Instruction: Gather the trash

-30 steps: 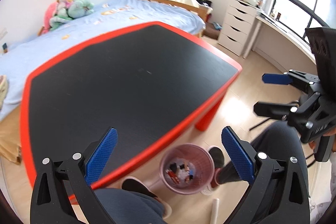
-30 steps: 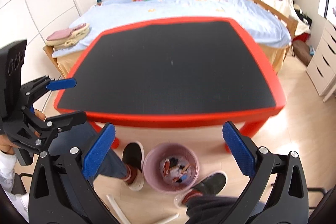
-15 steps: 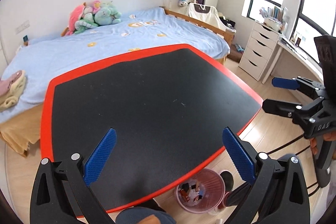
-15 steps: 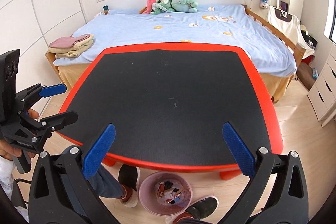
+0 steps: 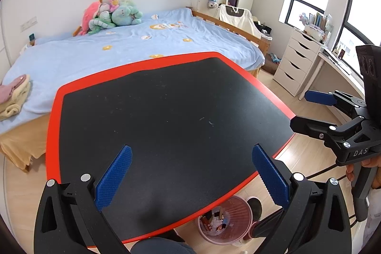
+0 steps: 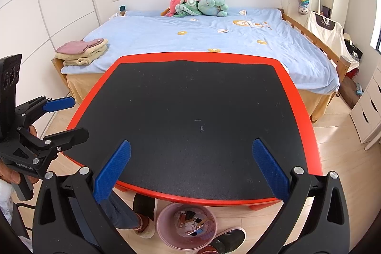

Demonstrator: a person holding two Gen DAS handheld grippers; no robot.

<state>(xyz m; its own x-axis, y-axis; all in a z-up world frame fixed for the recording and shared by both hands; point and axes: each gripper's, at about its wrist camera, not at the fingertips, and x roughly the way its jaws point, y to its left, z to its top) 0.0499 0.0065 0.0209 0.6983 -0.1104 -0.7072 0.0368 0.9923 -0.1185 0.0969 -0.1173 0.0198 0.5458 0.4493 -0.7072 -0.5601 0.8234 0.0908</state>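
Both grippers, left gripper (image 5: 190,173) & right gripper (image 6: 190,170), spread wide, holding nothing. Trash sits in pink bin (image 6: 187,225) at 6 o'clock under table (image 6: 316,158). Table looks bare; scan 12 o'clock before quitting.

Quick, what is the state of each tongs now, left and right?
Left tongs: open, holding nothing.
Right tongs: open, holding nothing.

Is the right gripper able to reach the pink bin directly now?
Probably yes: the right gripper is open and empty, and the pink bin stands on the floor at the table's near edge, its mouth uncovered.
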